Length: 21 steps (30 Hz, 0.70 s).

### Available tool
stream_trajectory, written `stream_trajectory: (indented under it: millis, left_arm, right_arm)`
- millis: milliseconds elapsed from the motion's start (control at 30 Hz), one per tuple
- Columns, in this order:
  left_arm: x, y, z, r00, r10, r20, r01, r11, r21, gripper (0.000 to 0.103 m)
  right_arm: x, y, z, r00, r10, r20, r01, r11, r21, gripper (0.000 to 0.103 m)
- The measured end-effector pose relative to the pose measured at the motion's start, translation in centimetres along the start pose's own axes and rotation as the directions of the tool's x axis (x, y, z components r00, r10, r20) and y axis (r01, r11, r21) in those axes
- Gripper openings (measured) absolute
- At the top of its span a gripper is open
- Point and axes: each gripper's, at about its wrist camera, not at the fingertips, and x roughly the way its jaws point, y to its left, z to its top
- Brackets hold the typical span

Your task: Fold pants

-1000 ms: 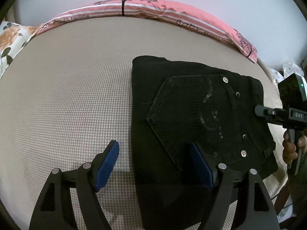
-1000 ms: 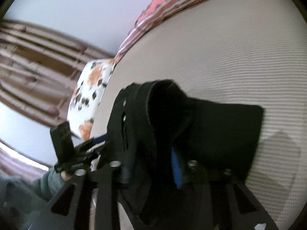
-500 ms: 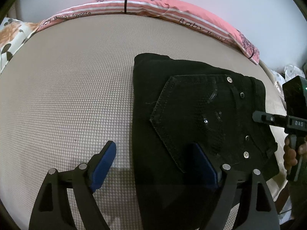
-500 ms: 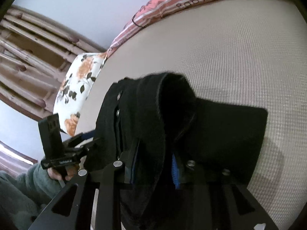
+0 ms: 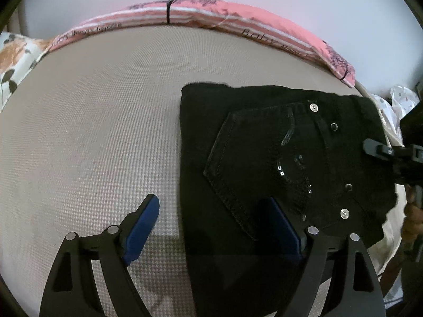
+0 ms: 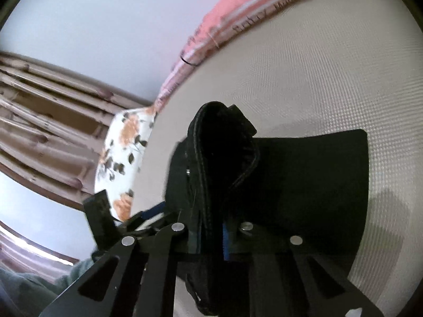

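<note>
Our right gripper (image 6: 210, 233) is clamped on the black pants (image 5: 264, 163); our left gripper (image 5: 214, 224) gapes wide at six o'clock above them.

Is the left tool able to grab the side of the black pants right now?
Probably yes. The left tool is open, its fingers straddling the black pants' left edge on the bed, with nothing between. The right tool already pinches the waistband.

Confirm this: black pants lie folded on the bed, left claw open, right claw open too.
Wrong on the right claw: the right wrist view shows it shut on the pants. The left claw is open, and the pants lie folded on the bed.
</note>
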Motion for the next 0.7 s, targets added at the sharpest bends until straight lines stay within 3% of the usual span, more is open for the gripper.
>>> stream_trajectory:
  millis: [267,467,567,633,700]
  left_arm:
    - [-1.5,-2.6,0.6,0.997,-0.047,0.059,0.043,0.996,0.072,0.084]
    - [1.3,-3.3,0.1,1.000,-0.002,0.002,0.002,0.993,0.119,0.084]
    - [2.1,-3.2,-0.5,1.000,0.001,-0.006,-0.001,0.992,0.127,0.084]
    - [2.2,-3.1,-0.6,1.000,-0.002,-0.007,0.002,0.993,0.121,0.084]
    - [1.8,-3.1,-0.7,1.000,0.000,-0.006,0.001,0.993,0.116,0.084]
  right_arm:
    - [-4.9,-0.8,-0.4,0.991,-0.079,0.105,0.074,0.996,0.054,0.010]
    - [-3.4,-4.7,-1.3,0.972,-0.228,0.064,0.221,0.970,0.102,0.010]
    - [-3.5,-4.8,-1.3,0.971,-0.231,0.064,0.221,0.965,0.139,0.019]
    - [-3.9,-3.7,-1.4,0.955,-0.291,0.063,0.285,0.954,0.094,0.027]
    - [-4.5,-2.5,-1.8,0.947,-0.314,0.064,0.311,0.949,0.053,0.027]
